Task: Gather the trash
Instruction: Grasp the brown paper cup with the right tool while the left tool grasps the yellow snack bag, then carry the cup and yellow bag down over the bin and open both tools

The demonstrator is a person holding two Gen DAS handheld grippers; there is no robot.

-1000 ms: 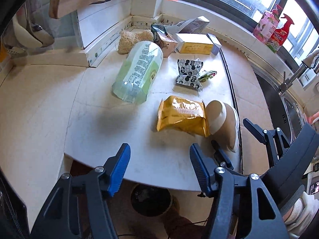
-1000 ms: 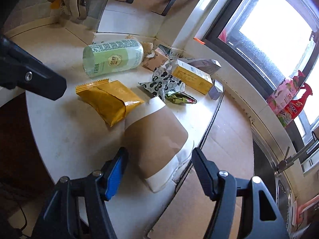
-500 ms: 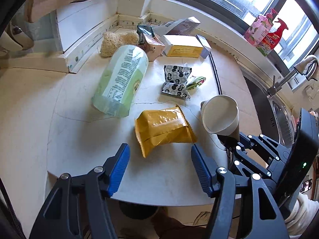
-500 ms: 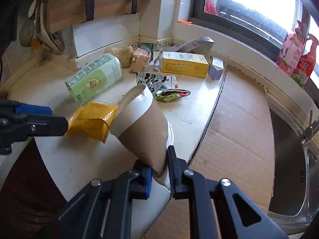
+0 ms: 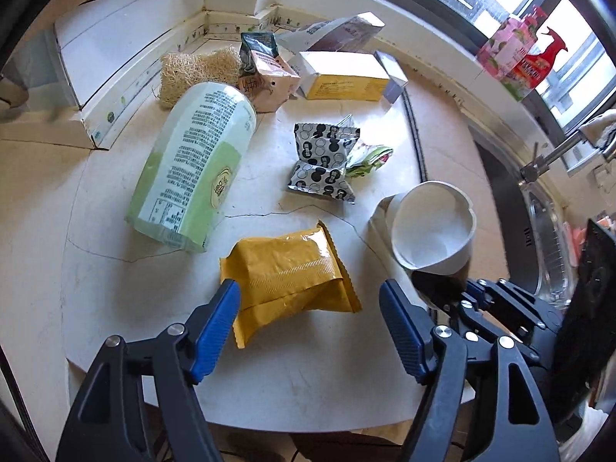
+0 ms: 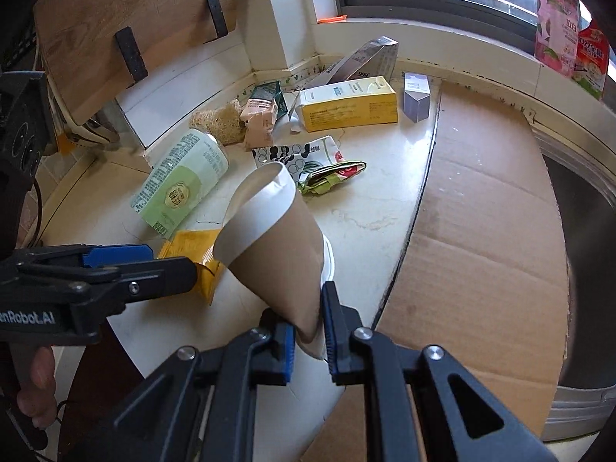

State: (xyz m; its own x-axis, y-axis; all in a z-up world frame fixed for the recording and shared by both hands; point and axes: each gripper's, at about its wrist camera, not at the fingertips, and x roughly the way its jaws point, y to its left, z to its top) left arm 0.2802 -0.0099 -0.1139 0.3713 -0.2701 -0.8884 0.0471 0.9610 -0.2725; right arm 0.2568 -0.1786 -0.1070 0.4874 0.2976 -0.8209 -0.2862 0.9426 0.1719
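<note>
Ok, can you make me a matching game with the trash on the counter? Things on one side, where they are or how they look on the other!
Things:
1. paper cup
2. yellow snack bag
3. green pouch
4. yellow box

Clues:
A. lying flat between the opening fingers of the left tool
B. far back, near the window wall
C. squeezed in the right tool, lifted off the counter
D. lying on its side, covered in small print

Pairs: 1-C, 2-A, 3-D, 4-B
</note>
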